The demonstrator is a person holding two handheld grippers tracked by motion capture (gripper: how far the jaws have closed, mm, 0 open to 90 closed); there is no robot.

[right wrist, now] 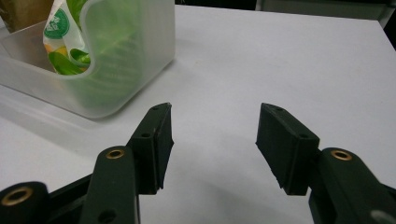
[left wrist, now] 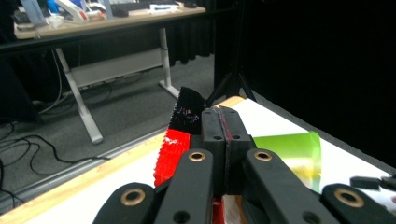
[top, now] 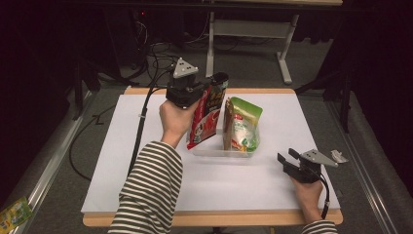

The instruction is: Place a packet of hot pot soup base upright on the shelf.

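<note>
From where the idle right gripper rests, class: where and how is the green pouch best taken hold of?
Grip the green pouch by its flat top edge, coming from above. It stands upright in the clear bin, whose walls shield its lower body. The right gripper already sits open.

High view: table (top: 146,195) seen from above the person's side, looking fwd and down, fairly far. Left gripper view: aimed along the table edge twd the room, close on the red bag (left wrist: 173,149). Right gripper view: low, near the tabletop. Green bag (right wrist: 70,51) shared by all three.
</note>
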